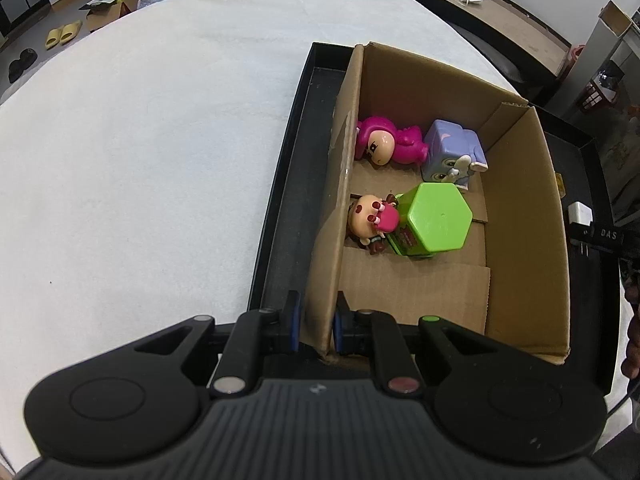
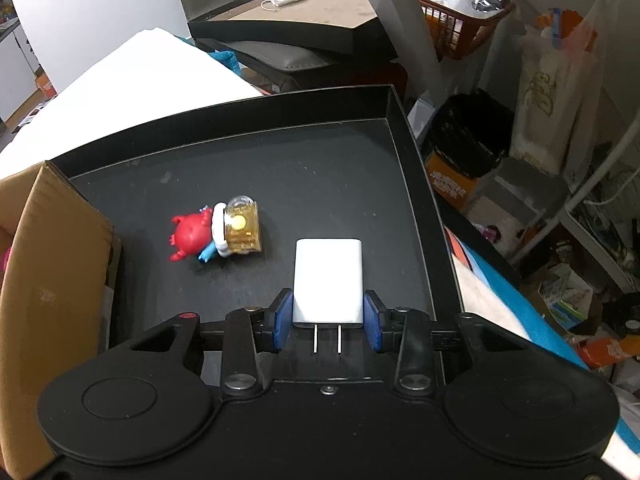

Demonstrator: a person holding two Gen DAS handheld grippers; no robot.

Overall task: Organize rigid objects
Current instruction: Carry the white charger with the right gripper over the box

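Our left tongs (image 1: 316, 322) pinched the cardboard box (image 1: 520, 208) wall, steadying it. Our right tongs (image 2: 327, 320) squeezed the white charger (image 2: 328, 276); we needed to lift it over that wall.

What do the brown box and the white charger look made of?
The brown box: corrugated cardboard, matte, with visible flap edges and creases. The white charger: apparently smooth hard plastic, faintly glossy, with two bare metal prongs, held between the right gripper's blue pads.
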